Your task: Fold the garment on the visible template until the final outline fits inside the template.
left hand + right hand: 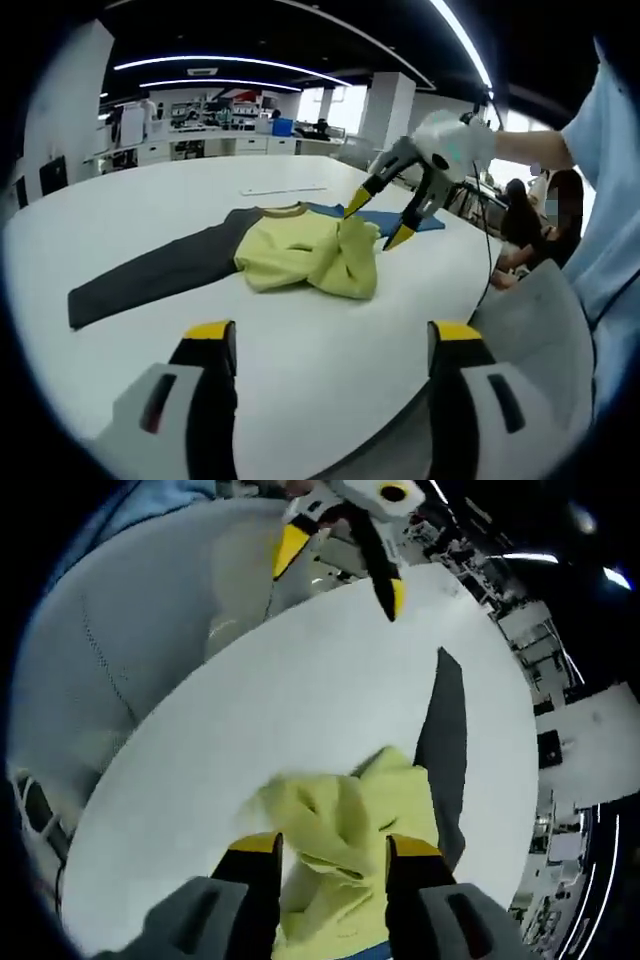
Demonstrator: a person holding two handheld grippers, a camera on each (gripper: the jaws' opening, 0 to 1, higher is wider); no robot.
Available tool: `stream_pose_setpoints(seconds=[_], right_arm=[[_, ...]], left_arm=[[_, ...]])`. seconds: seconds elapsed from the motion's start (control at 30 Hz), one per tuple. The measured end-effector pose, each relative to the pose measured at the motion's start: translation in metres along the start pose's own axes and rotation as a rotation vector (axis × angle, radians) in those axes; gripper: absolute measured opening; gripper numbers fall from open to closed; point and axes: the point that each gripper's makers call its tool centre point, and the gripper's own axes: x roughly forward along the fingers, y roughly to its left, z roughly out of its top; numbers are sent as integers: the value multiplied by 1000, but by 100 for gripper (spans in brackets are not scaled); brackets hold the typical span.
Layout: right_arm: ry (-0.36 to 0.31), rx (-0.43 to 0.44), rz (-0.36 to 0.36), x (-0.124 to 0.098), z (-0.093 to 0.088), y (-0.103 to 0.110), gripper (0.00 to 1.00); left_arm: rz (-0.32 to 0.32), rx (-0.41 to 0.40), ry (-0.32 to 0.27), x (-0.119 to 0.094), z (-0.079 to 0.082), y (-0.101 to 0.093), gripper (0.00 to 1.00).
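where the white table fills mid-frame, a yellow sweatshirt with dark grey sleeve lies crumpled at centre, over a blue template at its upper right. left gripper: jaws apart, empty, bottom of frame. right gripper: jaws apart, above the sweatshirt's right edge.

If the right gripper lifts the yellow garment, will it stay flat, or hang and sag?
The yellow garment likely sags: it already lies bunched in soft folds near the right gripper. Its dark sleeve lies limp on the white table and would probably trail. It seems light, so it may slide.
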Motion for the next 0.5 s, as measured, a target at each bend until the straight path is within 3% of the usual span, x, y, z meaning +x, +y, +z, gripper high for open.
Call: stream_pose_setpoints(seconds=[0.13,0.27,0.33,0.43,0.5], right_arm=[[82,-78,-22,10,-12,3,33],[67,-48,-39,18,-12,3,24],[66,-17,-72,18,-13,-1,16],[41,109,-91,16,-13,-5,0],[6,155,-116,13,-12,-13,0]], left_arm=[[-3,-1,3,0,-1,0,76],[-3,-3,2,0,0,0,75],[-4,-1,5,0,-1,-1,75],[-5,0,9,1,-2,-1,75],[-8,-1,11,1,-2,-1,75]])
